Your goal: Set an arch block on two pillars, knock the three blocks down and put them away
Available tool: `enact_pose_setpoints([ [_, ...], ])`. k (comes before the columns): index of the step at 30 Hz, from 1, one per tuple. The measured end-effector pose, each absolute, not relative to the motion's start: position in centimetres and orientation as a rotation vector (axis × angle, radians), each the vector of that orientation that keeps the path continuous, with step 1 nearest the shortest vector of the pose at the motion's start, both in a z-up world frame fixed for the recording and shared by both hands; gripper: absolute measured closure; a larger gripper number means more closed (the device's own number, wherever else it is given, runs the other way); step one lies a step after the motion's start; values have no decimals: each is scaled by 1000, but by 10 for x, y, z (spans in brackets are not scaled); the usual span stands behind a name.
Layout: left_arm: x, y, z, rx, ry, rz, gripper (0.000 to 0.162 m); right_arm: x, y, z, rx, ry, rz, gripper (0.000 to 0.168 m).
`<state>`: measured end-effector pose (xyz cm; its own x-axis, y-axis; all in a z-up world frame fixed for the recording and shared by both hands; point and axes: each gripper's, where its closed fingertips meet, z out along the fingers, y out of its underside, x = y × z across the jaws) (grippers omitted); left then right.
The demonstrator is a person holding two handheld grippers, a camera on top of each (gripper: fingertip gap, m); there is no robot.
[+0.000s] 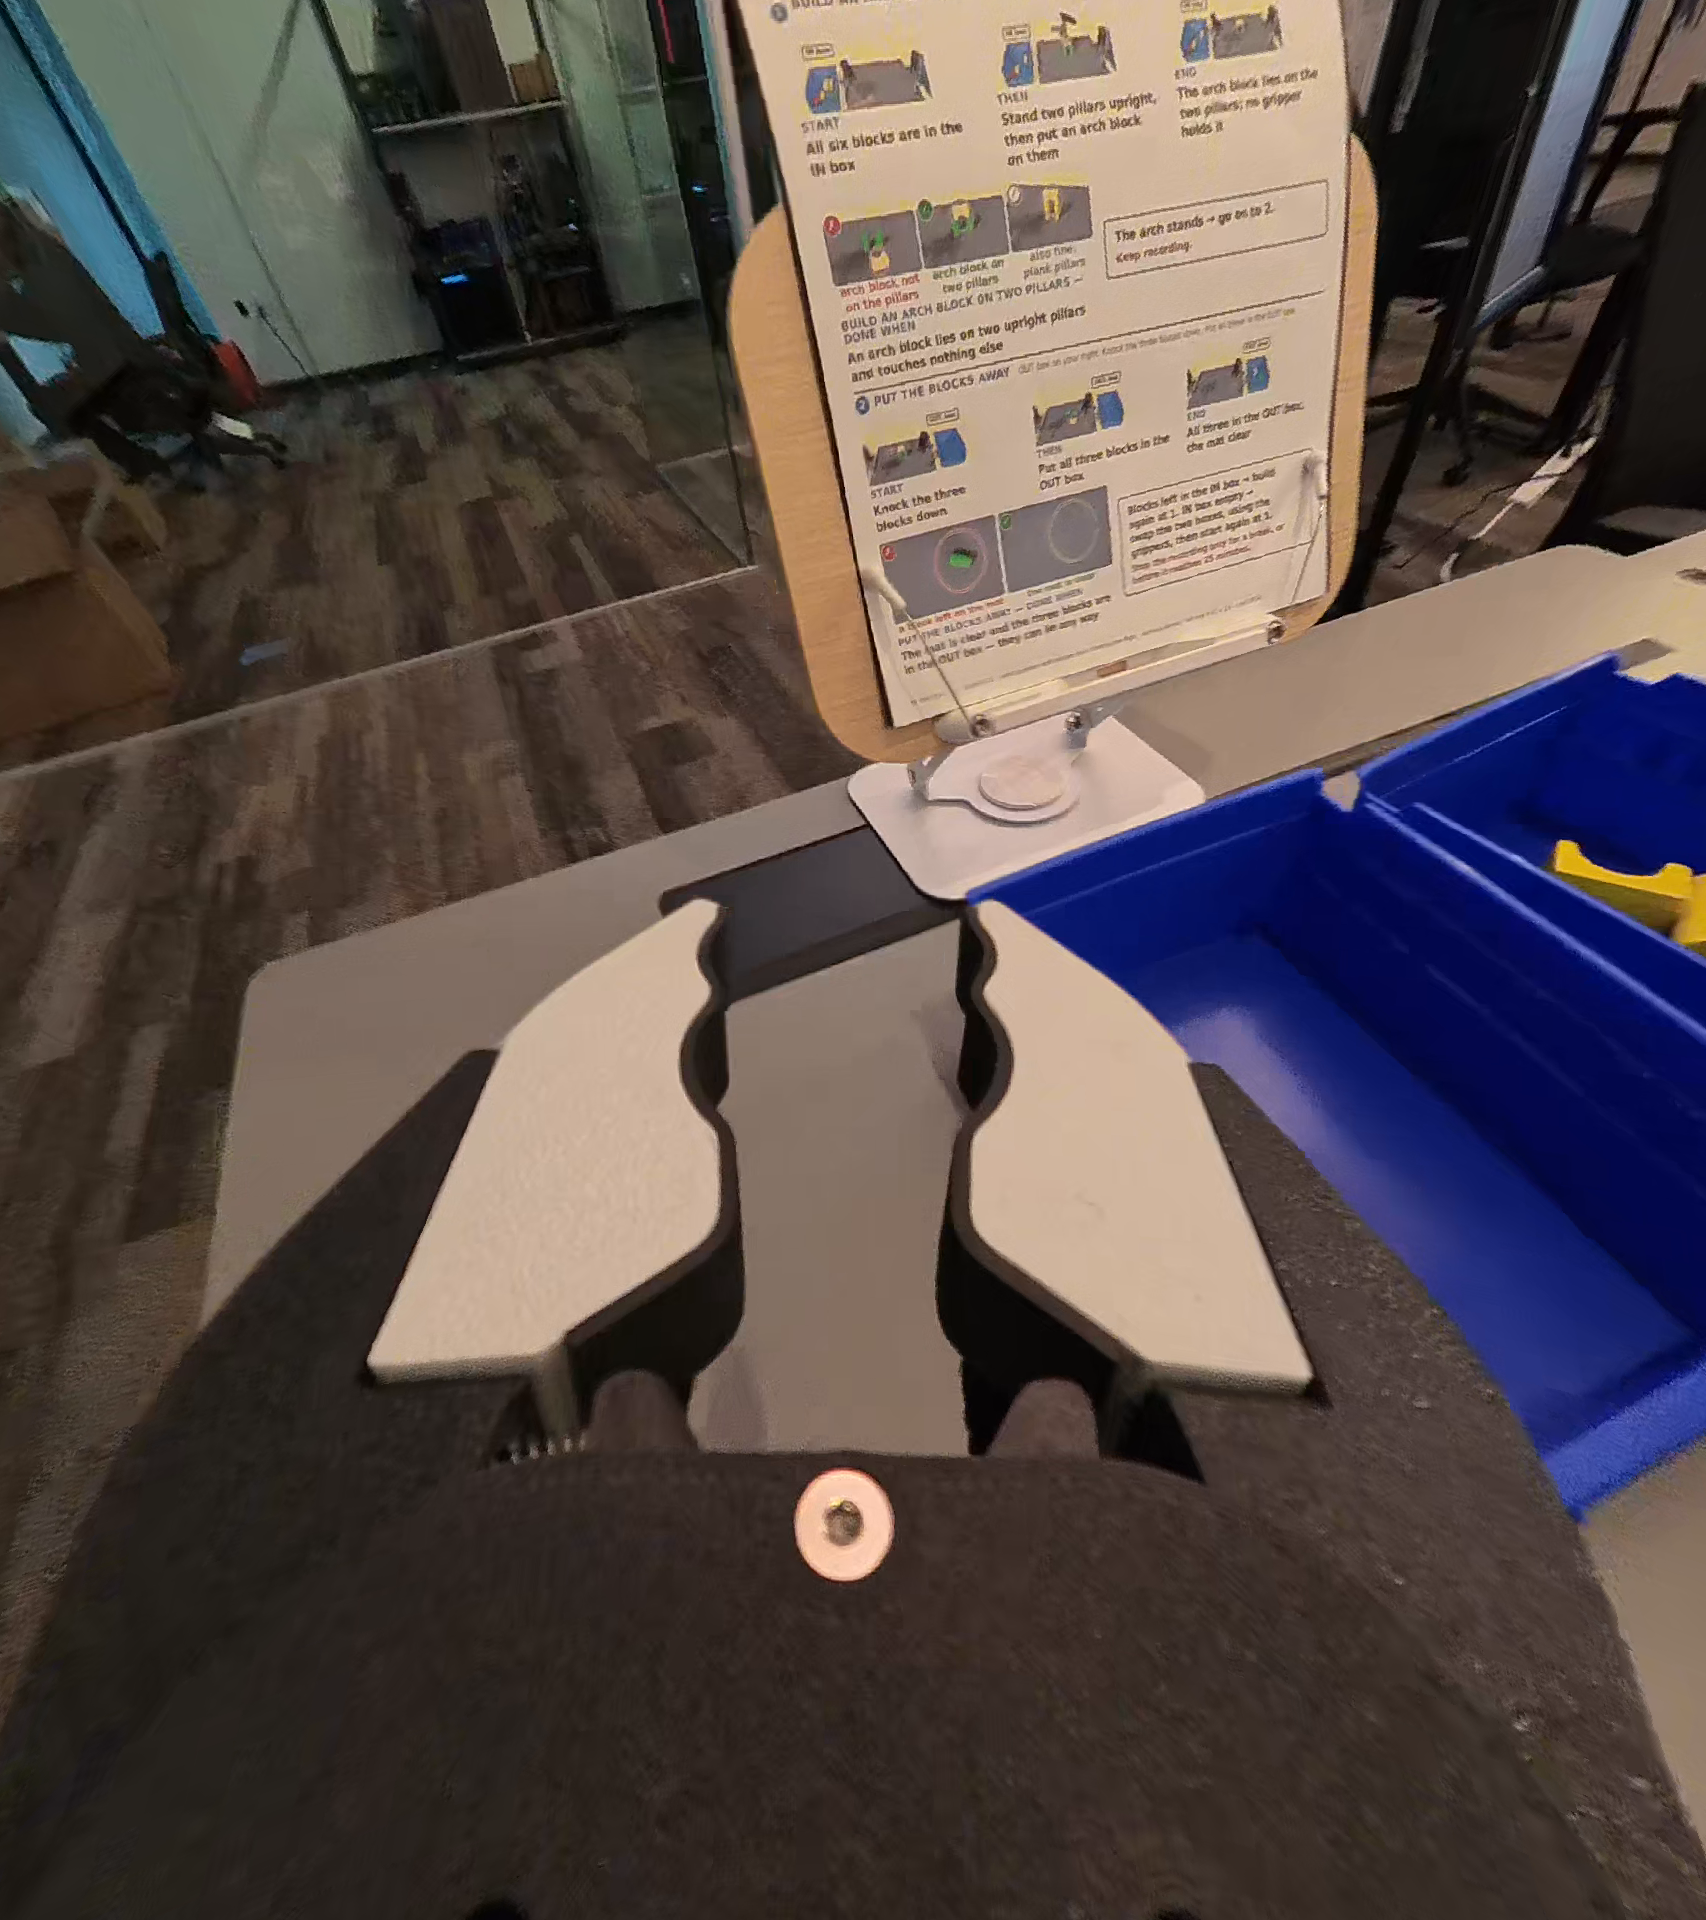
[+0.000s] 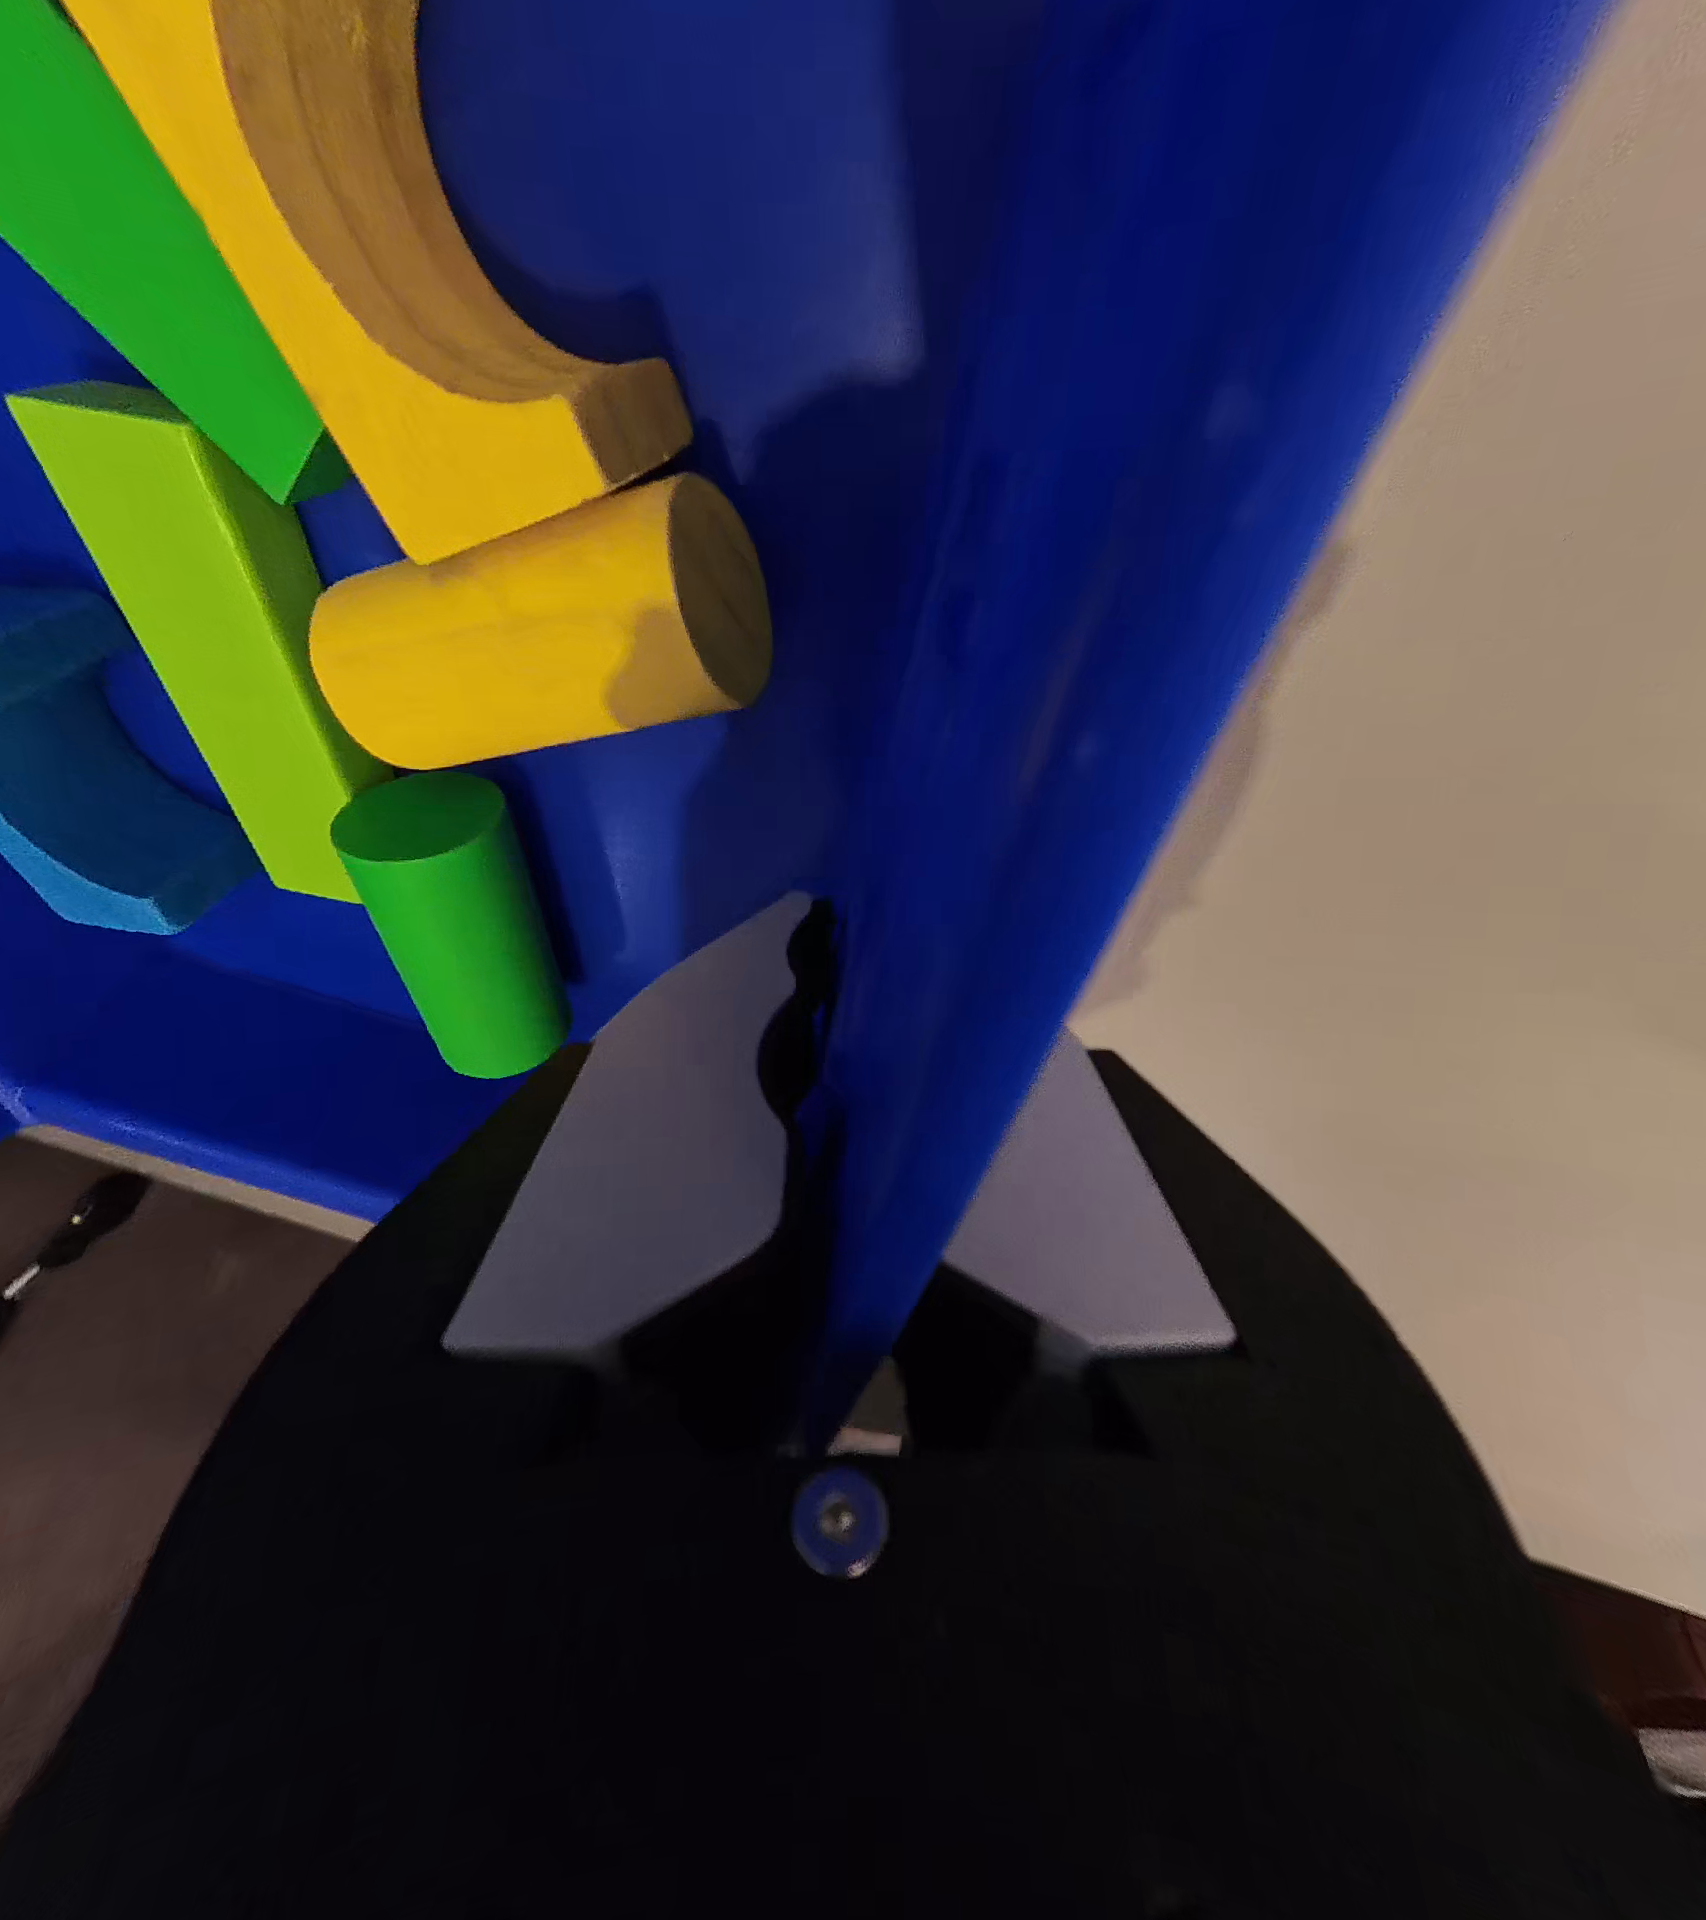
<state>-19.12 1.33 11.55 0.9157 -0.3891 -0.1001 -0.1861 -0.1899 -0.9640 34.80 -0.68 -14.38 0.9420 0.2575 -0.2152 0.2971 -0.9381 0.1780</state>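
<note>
So the right gripper (image 2: 828, 1122) was pinched on the side wall of the full blue bin (image 2: 1088, 520), one finger inside and one outside, wall running right down between them. The left gripper (image 1: 841, 1049) was just hanging over the table corner with its fingers spread and nothing in them, beside the empty blue bin (image 1: 1348, 1091).

All the blocks were lying loose in the pinched bin, none on the mat yet, so I'd say the build hadn't started. My worries were these: gripping by one thin wall, the bin looked likely to tip or twist if it got lifted or dragged, and the round blocks would roll and pile into a corner or spill. The inner finger also sat near the green cylinder (image 2: 449, 925), so it could've nudged it. The right view was blurry too, which suggests things were moving fast.

Count from the right wrist view:
- 2 bins (seen from the left wrist)
- 2 arches: yellow arch (image 2: 392, 343) and blue arch (image 2: 49, 769)
- 2 cylinders: yellow cylinder (image 2: 516, 655) plus the green one
- 2 flat green bars: dark green plank (image 2: 80, 229), light green plank (image 2: 205, 623)

That's six blocks total, with an instruction sheet (image 1: 1057, 343) standing on its stand behind the bins
</note>
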Motion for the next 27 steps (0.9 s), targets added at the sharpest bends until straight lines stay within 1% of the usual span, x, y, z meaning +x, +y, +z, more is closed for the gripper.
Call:
enact_pose_setpoints([
  [4, -218, -2, 111, -1800, 454, -164, 121, 367, -19, -116, 2910, 352, -244, 163],
  [9, -256, -18, 76, -1982, 466, -6, 117, 361, -12, -39, 2979, 331, -141, 163],
  [11, -270, -22, 64, -2059, 428, 24, 112, 339, -1, -6, 2999, 388, -90, 163],
  [14, -285, -23, 55, -2118, 350, 9, 112, 280, 18, 31, 3000, 527, -47, 162],
  [16, -293, -25, 54, -2125, 268, -61, 114, 228, 33, 45, 2997, 656, -38, 163],
  [20, -324, -38, 59, -2102, 39, -186, 115, 99, 53, 49, 2959, 908, -130, 162],
  [24, -362, -59, 68, -2018, -140, -186, 120, -32, 50, 30, 2847, 1138, -315, 163],
  [27, -383, -74, 77, -1953, -239, -177, 119, -112, 36, 10, 2754, 1235, -423, 161],
])
